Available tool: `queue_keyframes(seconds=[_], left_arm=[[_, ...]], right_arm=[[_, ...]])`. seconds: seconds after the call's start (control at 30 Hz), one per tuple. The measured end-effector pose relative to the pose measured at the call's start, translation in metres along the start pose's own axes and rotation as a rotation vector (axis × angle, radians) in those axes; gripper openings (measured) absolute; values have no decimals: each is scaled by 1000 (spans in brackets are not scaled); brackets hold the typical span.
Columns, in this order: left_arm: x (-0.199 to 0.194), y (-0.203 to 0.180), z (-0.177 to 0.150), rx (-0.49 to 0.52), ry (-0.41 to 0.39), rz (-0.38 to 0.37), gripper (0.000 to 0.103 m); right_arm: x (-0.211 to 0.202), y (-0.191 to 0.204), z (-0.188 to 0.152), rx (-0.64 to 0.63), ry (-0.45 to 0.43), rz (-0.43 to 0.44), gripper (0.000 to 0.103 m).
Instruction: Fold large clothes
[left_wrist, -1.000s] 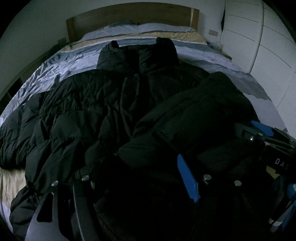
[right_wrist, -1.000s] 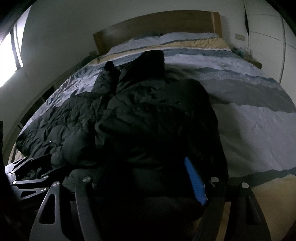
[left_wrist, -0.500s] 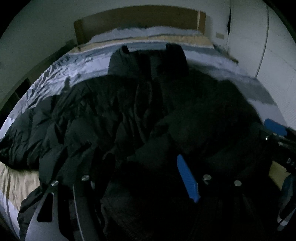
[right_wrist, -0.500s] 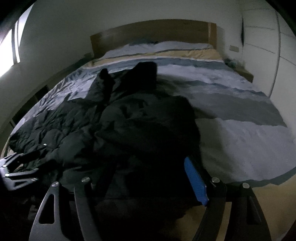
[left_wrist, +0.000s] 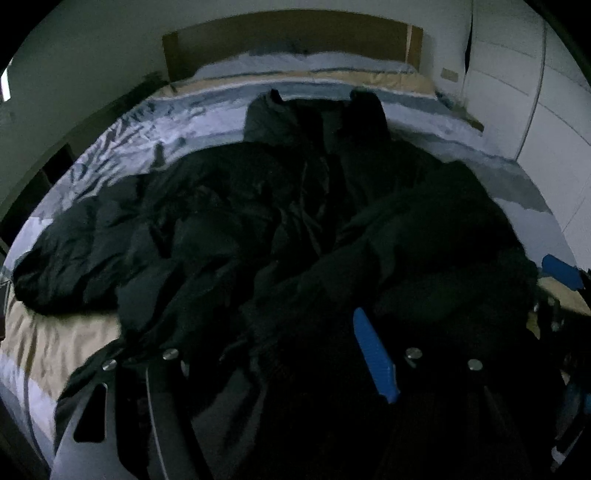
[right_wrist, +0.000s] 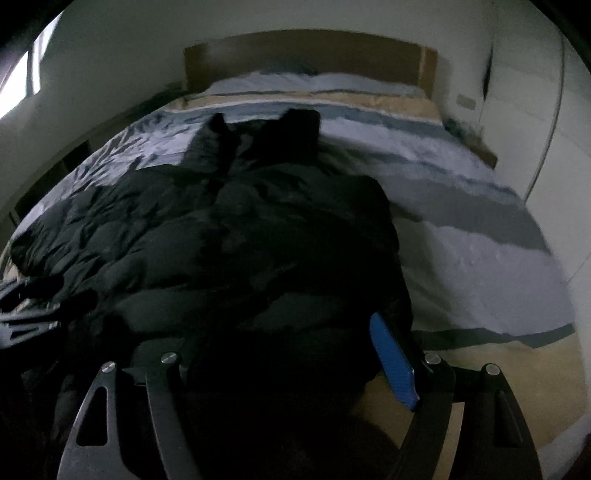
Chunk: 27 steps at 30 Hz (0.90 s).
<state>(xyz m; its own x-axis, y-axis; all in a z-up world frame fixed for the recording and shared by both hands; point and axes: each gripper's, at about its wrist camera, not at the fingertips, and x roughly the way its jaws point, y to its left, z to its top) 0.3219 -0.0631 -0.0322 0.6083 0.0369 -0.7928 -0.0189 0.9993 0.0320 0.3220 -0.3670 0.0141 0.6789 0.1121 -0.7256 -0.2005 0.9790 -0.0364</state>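
A large black quilted puffer coat (left_wrist: 258, 229) lies spread on the bed, collar towards the headboard; it also shows in the right wrist view (right_wrist: 236, 236). My left gripper (left_wrist: 269, 354) has thick coat fabric bunched between its fingers, its blue pad (left_wrist: 373, 354) pressed against the cloth. My right gripper (right_wrist: 277, 354) likewise has the coat's near hem between its fingers, its blue pad (right_wrist: 393, 363) showing. The right gripper appears at the right edge of the left wrist view (left_wrist: 561, 273), the left gripper at the left edge of the right wrist view (right_wrist: 26, 314).
The bed has a striped grey, blue and beige cover (right_wrist: 480, 229) and a wooden headboard (left_wrist: 288, 40). White wardrobe doors (left_wrist: 546, 92) stand at the right. A wall and low shelf (left_wrist: 44, 173) run along the left.
Both grippers have pulled back towards the foot of the bed with the coat's hem. The coat has stretched out and lies flatter, and more bed cover shows around it.
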Motion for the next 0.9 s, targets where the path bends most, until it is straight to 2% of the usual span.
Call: queue_keyframes(seconds=[0.33,0.57,0.9], left_arm=[[-75,48,-18,-46,-70,25,68],[-122,73,-33,-49,-115,32,68],[-175,103,-42,-85,-193,24,68]], right_arm=[[-101,68,-16,-101,-97,4,78],[-166,96,-27,-135,-166,-23,79],[-216,117,-37,-174,-210,-43,80]])
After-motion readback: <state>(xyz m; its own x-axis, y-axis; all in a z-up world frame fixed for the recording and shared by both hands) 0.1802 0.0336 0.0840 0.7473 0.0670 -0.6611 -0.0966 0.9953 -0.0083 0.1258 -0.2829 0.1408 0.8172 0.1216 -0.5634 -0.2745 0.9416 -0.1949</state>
